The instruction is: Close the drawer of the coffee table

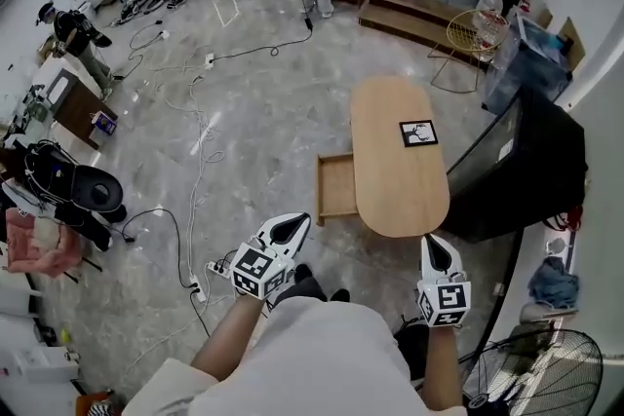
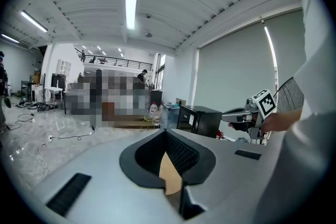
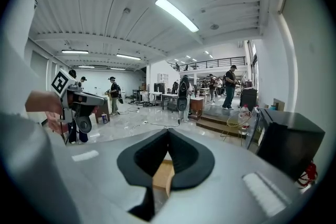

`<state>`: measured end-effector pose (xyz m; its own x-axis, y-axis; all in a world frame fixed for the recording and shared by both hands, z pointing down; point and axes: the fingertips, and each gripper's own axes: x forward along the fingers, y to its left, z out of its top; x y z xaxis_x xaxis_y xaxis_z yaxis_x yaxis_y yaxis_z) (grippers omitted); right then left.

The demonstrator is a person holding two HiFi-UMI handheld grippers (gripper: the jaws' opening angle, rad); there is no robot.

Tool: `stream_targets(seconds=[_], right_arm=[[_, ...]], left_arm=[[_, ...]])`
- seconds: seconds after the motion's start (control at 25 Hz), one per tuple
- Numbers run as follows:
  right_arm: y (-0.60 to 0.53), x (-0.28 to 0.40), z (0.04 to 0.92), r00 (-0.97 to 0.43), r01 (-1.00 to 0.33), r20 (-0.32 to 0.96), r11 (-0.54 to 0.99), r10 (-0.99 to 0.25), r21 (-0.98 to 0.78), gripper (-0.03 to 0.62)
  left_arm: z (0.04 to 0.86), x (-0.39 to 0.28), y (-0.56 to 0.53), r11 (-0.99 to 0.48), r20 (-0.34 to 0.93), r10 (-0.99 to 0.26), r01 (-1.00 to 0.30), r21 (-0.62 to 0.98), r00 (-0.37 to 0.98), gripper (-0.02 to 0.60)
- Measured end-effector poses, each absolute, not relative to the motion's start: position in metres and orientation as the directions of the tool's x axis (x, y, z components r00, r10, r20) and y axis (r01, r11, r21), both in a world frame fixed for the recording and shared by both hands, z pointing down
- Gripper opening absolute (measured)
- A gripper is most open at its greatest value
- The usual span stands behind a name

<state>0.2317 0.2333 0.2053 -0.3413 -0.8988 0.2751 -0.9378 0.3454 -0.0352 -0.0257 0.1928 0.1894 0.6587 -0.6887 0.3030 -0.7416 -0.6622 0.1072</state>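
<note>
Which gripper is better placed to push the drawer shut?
Left, likely. The open drawer juts from the table just ahead of the left gripper; the right gripper is by the table's opposite corner.

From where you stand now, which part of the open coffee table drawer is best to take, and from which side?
The drawer front panel, at its middle, approached from the left side of the head view. The drawer juts out of the coffee table toward that side, and no handle shows, so pushing the flat front probably works best.
</note>
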Motion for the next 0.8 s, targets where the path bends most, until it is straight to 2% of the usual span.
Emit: stream_targets(seconds=[0.8], right_arm=[[0.125,0.210,0.201,-0.308,-0.947,0.295,0.322,-0.904,-0.003,0.011]], left_arm=[[0.200,-0.038,0.066,-0.699,0.299,-0.644,-0.701,0.144,0.704,0.006]])
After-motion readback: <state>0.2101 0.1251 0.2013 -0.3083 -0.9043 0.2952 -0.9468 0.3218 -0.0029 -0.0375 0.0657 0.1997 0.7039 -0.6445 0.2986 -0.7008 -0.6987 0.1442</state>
